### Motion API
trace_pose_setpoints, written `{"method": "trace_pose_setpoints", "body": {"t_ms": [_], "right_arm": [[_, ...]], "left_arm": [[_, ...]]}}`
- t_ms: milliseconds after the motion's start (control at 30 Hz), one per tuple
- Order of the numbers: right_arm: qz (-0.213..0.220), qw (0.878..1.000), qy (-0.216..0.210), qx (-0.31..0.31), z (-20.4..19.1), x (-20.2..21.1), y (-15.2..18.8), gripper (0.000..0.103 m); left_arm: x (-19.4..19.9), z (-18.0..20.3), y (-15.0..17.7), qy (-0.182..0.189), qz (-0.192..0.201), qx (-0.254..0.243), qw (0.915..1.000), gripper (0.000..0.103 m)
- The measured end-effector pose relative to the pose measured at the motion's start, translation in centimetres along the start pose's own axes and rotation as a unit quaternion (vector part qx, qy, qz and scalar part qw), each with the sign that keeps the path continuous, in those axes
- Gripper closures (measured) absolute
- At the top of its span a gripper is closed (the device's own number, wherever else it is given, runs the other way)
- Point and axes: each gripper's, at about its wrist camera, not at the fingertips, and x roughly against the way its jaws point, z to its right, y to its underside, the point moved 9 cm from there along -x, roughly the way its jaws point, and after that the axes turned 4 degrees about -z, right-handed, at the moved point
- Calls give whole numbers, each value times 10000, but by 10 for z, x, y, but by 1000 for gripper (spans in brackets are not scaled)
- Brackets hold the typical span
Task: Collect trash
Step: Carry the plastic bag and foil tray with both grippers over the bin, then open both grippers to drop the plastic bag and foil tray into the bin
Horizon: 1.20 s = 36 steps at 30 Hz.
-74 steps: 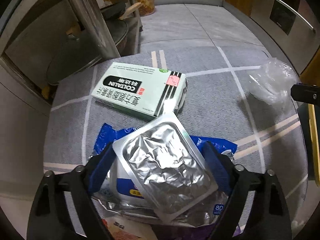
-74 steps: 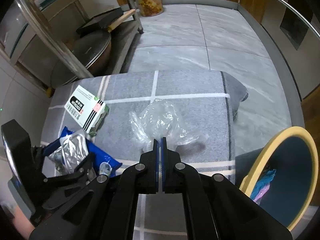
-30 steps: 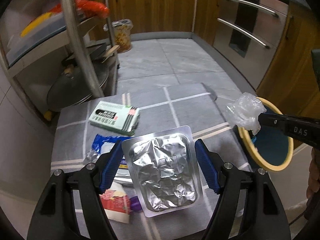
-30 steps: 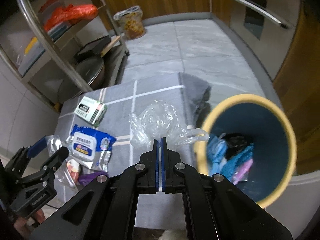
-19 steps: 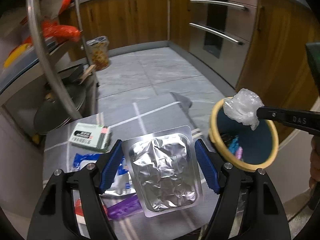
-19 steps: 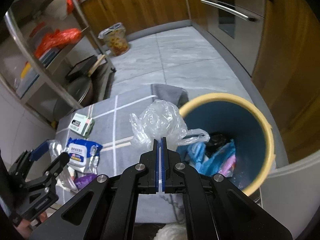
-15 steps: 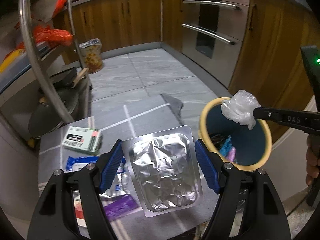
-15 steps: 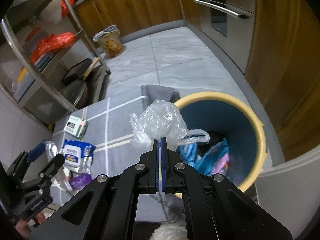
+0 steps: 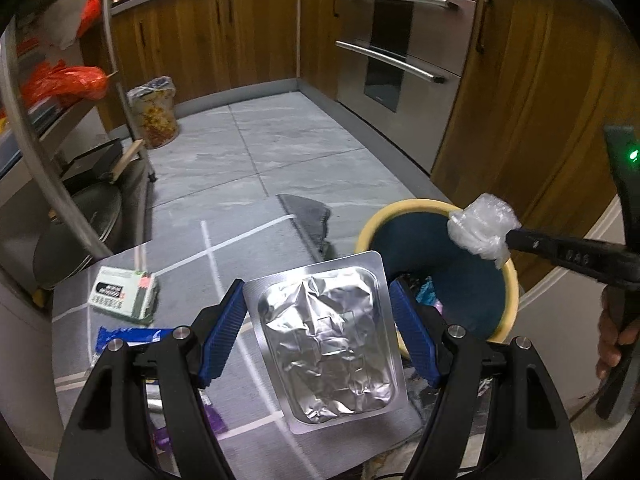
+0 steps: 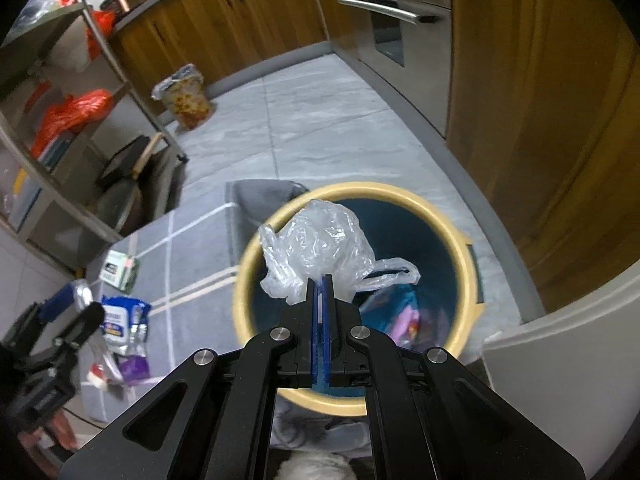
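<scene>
Pinching a limp, featherlight bag [image 10: 316, 248] over the bin [image 10: 248, 276] in closed right fingers [image 10: 320, 280], gripping a stiff, crushable foil tray [image 9: 326, 340] edgewise in wide left fingers [image 9: 220, 332], near the rim.

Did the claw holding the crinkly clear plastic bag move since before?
Yes. The right gripper, shut on the crumpled clear plastic bag, has travelled from above the grey checked mat to over the yellow-rimmed blue bin.
</scene>
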Motion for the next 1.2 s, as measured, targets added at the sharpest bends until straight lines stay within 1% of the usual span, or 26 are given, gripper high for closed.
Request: {"method": "trace_pose_setpoints", "body": {"t_ms": [133, 233, 300, 467, 633, 733, 833, 967, 1200], "right_arm": [[-70, 9997, 89, -231, 24, -7, 1, 100], [-141, 9984, -8, -554, 37, -13, 2, 100], [-193, 9974, -52, -698, 43, -17, 2, 100], [-328, 9956, 58, -877, 58, -28, 3, 100], [-492, 9931, 92, -1061, 66, -39, 7, 100], [-610, 9921, 48, -1094, 66, -43, 11, 100], [-628, 9919, 117, -1094, 69, -44, 12, 100], [-623, 9920, 133, -1089, 68, -45, 10, 100], [-500, 9934, 104, -1023, 64, -41, 4, 100]], "left_arm": [[-8, 20, -10, 198, -56, -93, 9997, 31], [-19, 35, -16, 240, -130, -247, 9993, 31], [-24, 41, -20, 253, -164, -321, 9990, 31], [-42, 60, -30, 384, -302, -440, 9978, 31], [-61, 77, -30, 516, -476, -583, 9958, 31], [-72, 84, -25, 507, -562, -697, 9947, 31], [-83, 90, -22, 385, -637, -918, 9930, 31], [-86, 97, -29, 393, -602, -946, 9929, 31], [-72, 103, -45, 456, -296, -921, 9943, 31]]}}
